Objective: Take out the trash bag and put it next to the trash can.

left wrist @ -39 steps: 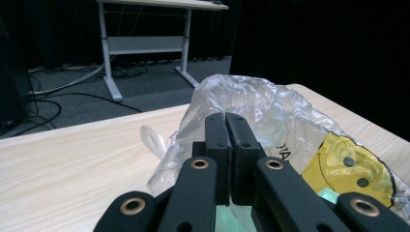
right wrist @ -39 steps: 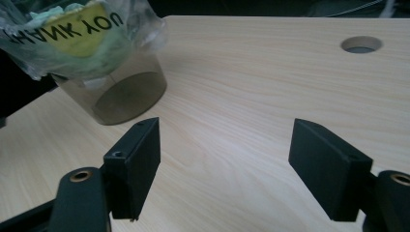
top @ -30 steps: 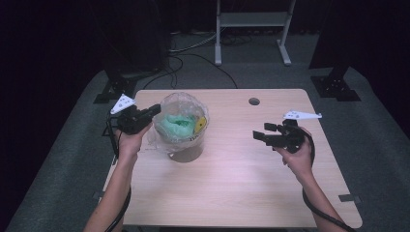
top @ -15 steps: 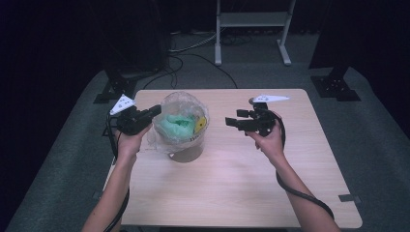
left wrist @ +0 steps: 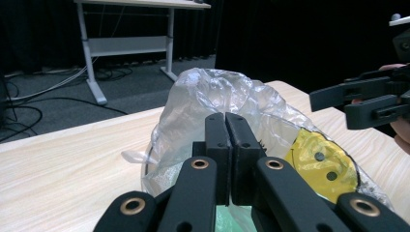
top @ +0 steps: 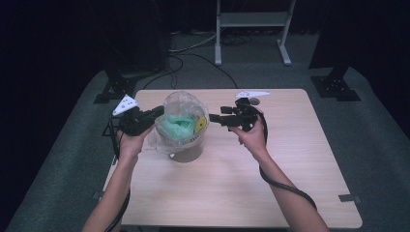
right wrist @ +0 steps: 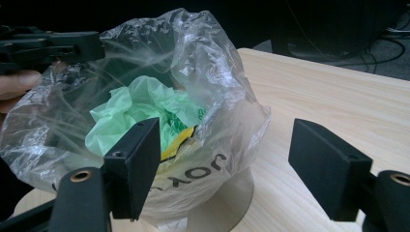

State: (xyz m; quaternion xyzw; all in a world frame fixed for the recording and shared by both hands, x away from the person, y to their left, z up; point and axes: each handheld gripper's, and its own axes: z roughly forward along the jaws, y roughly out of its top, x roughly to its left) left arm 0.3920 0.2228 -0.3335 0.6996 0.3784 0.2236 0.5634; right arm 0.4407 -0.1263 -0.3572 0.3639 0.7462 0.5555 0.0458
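A clear plastic bag (top: pixel 181 108) (left wrist: pixel 212 92) (right wrist: pixel 212 63) stands open over a round tan container (top: pixel 186 153) (right wrist: pixel 227 203) at the table's left middle. Inside lies a crumpled green bag (top: pixel 173 126) (right wrist: pixel 140 104), and a yellow label (top: pixel 200 124) (left wrist: pixel 321 164) shows through the film. My left gripper (top: pixel 155 112) (left wrist: pixel 226 121) (right wrist: pixel 92 43) is shut on the bag's left rim. My right gripper (top: pixel 212 118) (right wrist: pixel 225 159) (left wrist: pixel 329 108) hovers open just right of the bag, jaws wide and level, pointing at it with nothing between them.
The wooden table (top: pixel 290 159) stretches bare to the right and front of the container. Behind it on the grey floor stand a white metal frame (top: pixel 251 19), black stand feet (top: pixel 336 87) and loose cables (top: pixel 193 53).
The right gripper has swung left from the table's right side up to the bag, still open. The left gripper and the bag have stayed put.
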